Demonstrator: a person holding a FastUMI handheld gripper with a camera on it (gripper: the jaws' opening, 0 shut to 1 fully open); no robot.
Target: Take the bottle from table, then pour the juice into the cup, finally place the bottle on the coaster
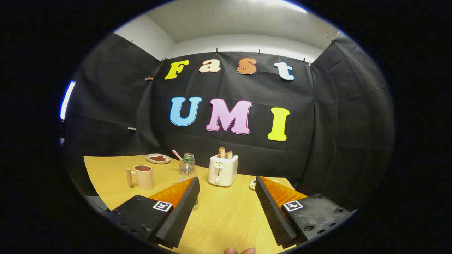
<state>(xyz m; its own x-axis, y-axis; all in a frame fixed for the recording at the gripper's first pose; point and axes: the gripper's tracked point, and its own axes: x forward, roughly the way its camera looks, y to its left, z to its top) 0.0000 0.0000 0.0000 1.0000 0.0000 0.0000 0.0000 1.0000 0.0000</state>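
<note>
Gripper [227, 181] fingers spread wide, nothing between them but bare table [226, 215]. No grasp yet.

Bottle [187, 168]: clear, upright, cap off as far as I can tell, standing just beyond the left fingertip and partly hidden behind it. It sits off the gripper's centre line, toward the left finger rather than in the gap.

Cup [144, 177]: mug with a side handle, left of the bottle and near it, outside the left finger. Its inside looks dark; whether it already holds liquid I cannot tell.

Toaster [222, 170] with two slices up, straight ahead between the fingers and beyond them. Small plate [158, 158] with something dark on it, far behind the cup. A partly hidden round object [253, 183] peeks out at the right fingertip; possibly the coaster, cannot confirm.

Risks, as judged:
- Advancing straight would drive the left finger into the bottle and tip it; the gripper needs to shift left first so the bottle enters the gap.
- Open bottle: any knock or tilt could spill juice on the table.
- Cup stands close to the bottle; a leftward swing of the left finger could catch its handle.
- Toaster sits just behind the approach line; overshoot would bump it.
- Clear, smooth wall: a light or high grip may slip during the pour.
</note>
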